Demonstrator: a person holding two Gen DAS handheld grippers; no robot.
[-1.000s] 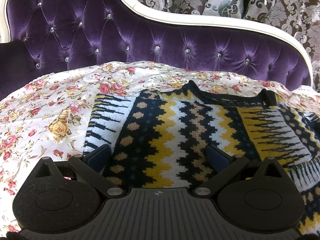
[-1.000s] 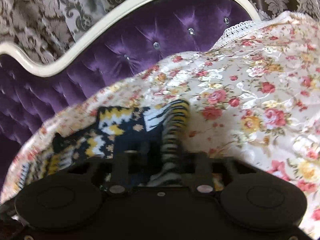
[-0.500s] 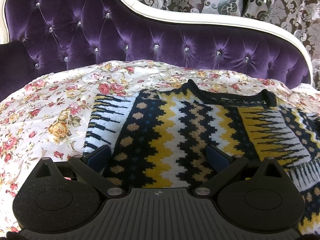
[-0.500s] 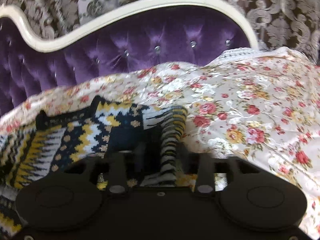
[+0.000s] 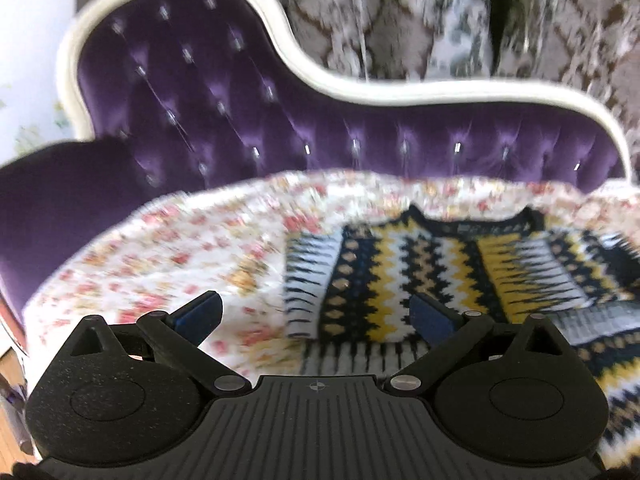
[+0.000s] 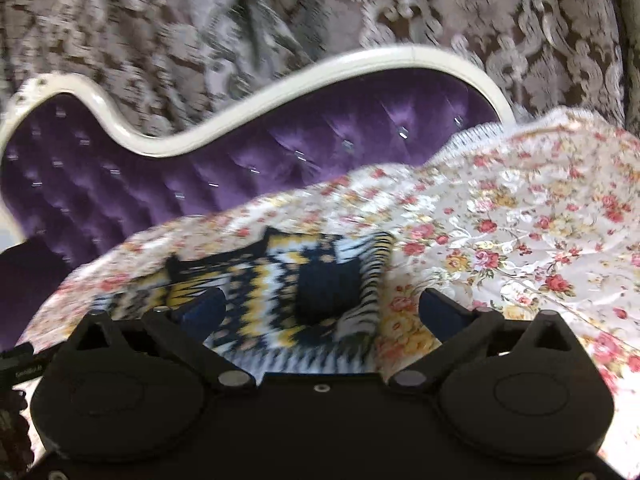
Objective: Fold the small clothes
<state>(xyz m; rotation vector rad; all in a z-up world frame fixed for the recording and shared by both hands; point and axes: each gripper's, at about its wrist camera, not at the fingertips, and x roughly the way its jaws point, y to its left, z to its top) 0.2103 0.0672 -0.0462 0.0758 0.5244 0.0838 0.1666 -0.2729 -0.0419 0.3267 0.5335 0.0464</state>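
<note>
My left gripper point(image 5: 316, 314) gapes wide, empty, over the whole patterned sweater point(image 5: 440, 280); my right gripper point(image 6: 320, 312), jaws opening, sees only its folded sleeve point(image 6: 368, 280).

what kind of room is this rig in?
Likely a home sitting room or bedroom. A tufted purple velvet sofa with a cream frame, damask curtains behind it, and a floral cover spread over the seat, with the patterned knit sweater on it.
</note>
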